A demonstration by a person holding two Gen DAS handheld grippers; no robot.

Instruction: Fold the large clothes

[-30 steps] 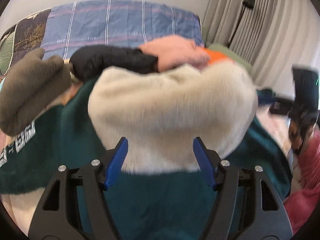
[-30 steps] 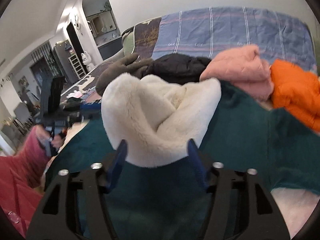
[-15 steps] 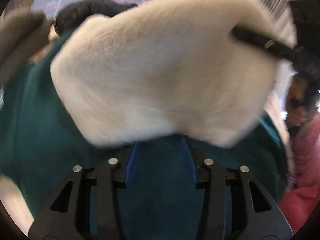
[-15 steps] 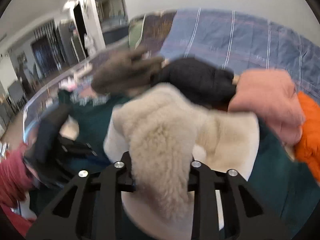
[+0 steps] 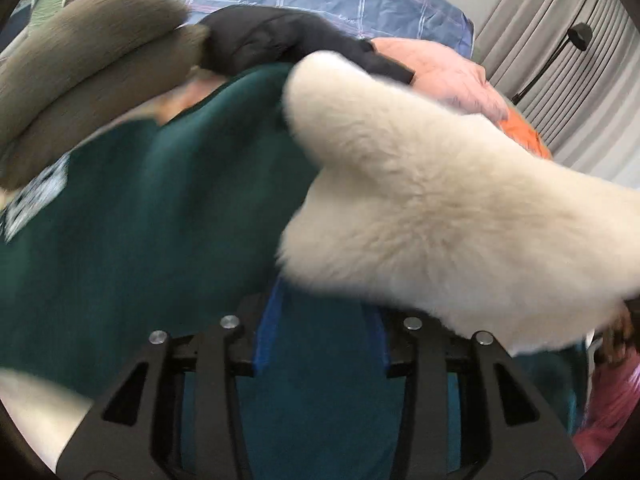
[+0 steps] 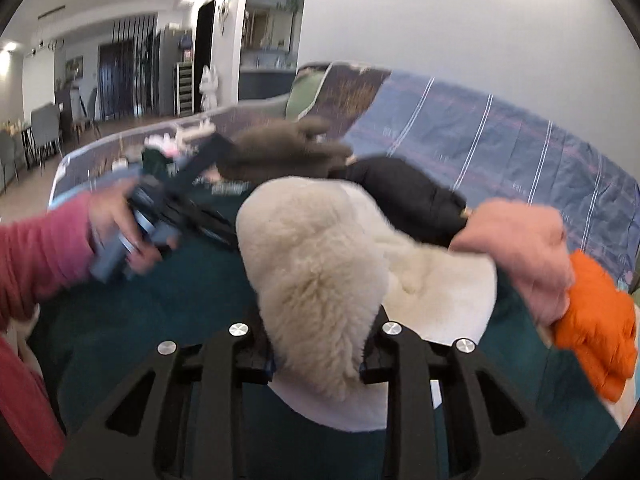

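Observation:
A cream fluffy fleece garment (image 6: 320,280) lies bunched on a dark green sweatshirt (image 5: 140,220) on the bed. My right gripper (image 6: 320,364) is shut on a thick fold of the fleece and holds it up. In the left wrist view the fleece (image 5: 440,208) hangs lifted across the right side. My left gripper (image 5: 320,328) is open with blue fingers (image 5: 268,320) over the green sweatshirt, just under the fleece edge, holding nothing. The left gripper also shows in the right wrist view (image 6: 180,208), held by a hand in a pink sleeve.
Behind the fleece lie a brown garment (image 5: 80,64), a black one (image 5: 280,40), a pink one (image 6: 520,248) and an orange one (image 6: 596,320). A blue plaid sheet (image 6: 500,144) covers the bed. Curtains and a lamp stand (image 5: 560,48) are at right.
My right gripper closed on the fleece and lifted it. The fleece swung up and to the right in the left wrist view. My left gripper moved left and stayed open.

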